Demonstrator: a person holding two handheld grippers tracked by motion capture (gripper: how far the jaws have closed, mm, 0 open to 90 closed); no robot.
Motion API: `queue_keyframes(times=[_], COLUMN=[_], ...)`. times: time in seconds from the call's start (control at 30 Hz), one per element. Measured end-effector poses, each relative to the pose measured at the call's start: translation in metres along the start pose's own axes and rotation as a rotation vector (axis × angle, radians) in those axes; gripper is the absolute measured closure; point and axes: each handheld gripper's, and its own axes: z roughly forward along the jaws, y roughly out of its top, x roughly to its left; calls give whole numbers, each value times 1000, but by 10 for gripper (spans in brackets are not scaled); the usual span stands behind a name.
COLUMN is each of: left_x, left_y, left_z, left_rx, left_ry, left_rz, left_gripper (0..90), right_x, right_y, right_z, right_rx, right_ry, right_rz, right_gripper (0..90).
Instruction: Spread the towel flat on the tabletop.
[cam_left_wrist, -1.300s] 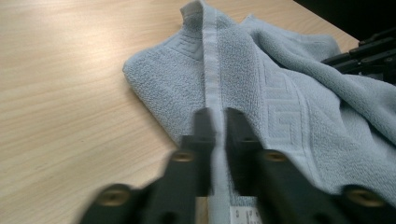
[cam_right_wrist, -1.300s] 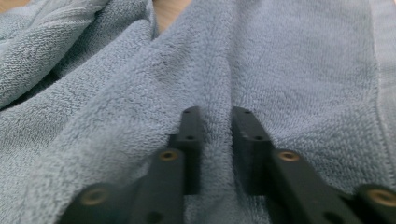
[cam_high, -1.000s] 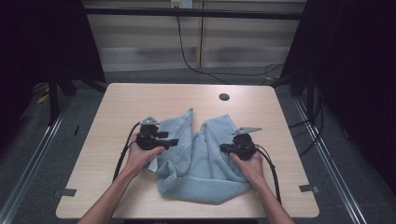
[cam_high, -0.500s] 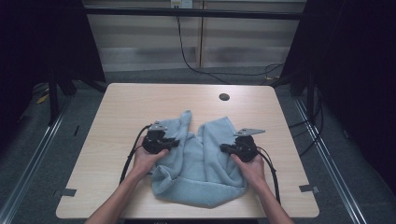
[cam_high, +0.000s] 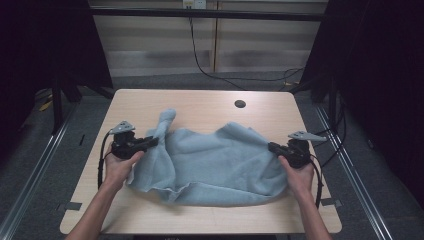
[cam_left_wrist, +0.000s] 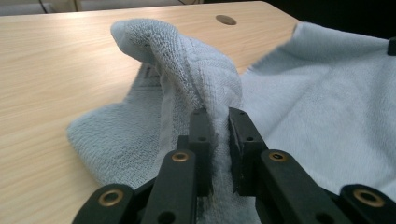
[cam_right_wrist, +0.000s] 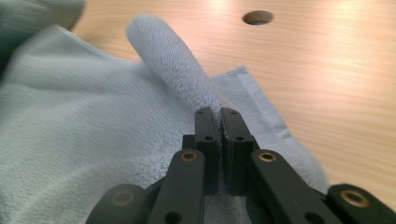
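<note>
A pale blue towel lies spread across the middle of the bench, pulled out between the two hands. The left claw has just been closing and is now clamped on a raised fold at the towel's left edge. The right claw is pinched tight on the towel's right edge. A round hole sits in the bench beyond the towel.
</note>
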Motion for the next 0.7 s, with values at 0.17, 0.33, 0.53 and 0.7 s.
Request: queue_keyframes(times=[0.17,0.33,0.53,0.7], left_x=[9,7,-9,-24], left_y=[-21,-29,-10,-7], left_z=[-19,-27,-24,13], left_rx=[38,72,19,65], left_ry=[26,37,-26,-71], left_rz=[-26,-9,54,97], left_gripper=[815,718,604,568], right_x=[-14,-12,5,22], right_y=[-18,-27,-26,-40], right_z=[-8,-16,-19,7], right_rx=[64,75,60,180], right_ry=[-41,-38,-17,-1], right_rz=[0,-3,-17,-82], right_gripper=[825,622,548,532])
